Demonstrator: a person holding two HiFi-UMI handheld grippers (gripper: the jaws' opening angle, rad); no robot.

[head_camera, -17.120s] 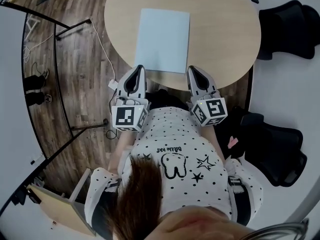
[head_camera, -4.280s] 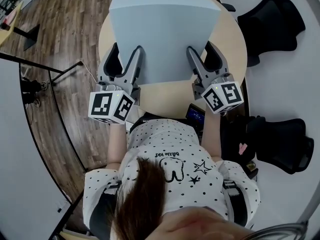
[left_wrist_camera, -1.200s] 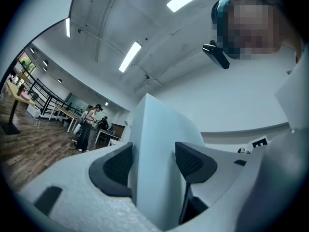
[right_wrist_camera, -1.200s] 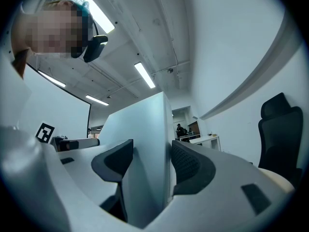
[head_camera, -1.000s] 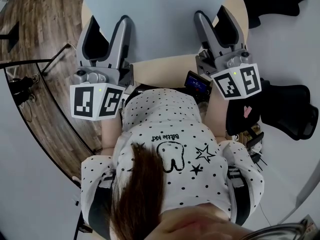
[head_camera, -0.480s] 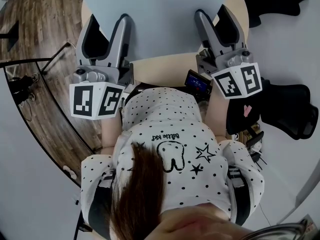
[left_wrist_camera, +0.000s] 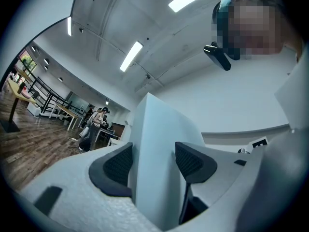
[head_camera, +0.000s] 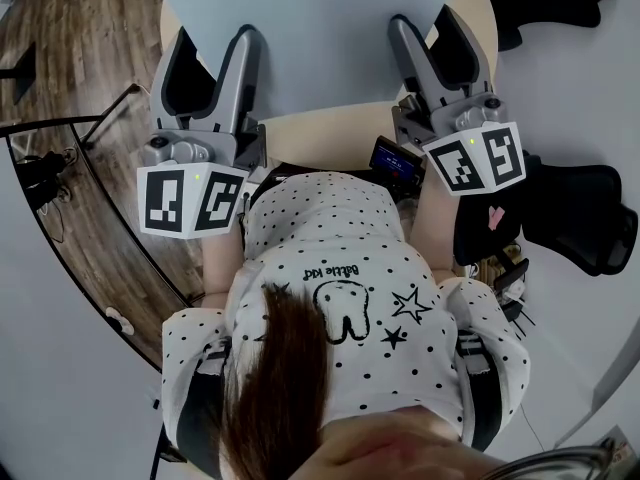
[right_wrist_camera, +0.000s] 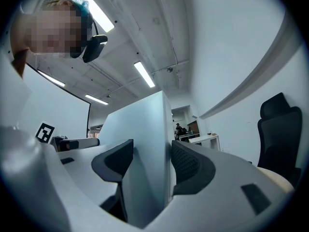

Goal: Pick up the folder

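Head view: pale blue folder (head_camera: 315, 38) fills the upper centre of frame, held above the round table (head_camera: 330, 136); left gripper (head_camera: 213, 40) grips its lower left edge; right gripper (head_camera: 423, 23) grips its lower right edge; both jaw pairs pressed onto the sheet.

Light is bright and even, coming from long ceiling strip lights (left_wrist_camera: 131, 56) that burn out to white in both gripper views, so the head view shows only faint, soft shadows and the pale folder (head_camera: 310, 28) takes flat light with no glare. Both gripper views are strongly fisheyed, with straight lines bowed and black vignetting at the corners, and the fingers (left_wrist_camera: 113, 166) next to the lens look slightly soft. In the head view the hair (head_camera: 275, 388) at the bottom edge is blurred.
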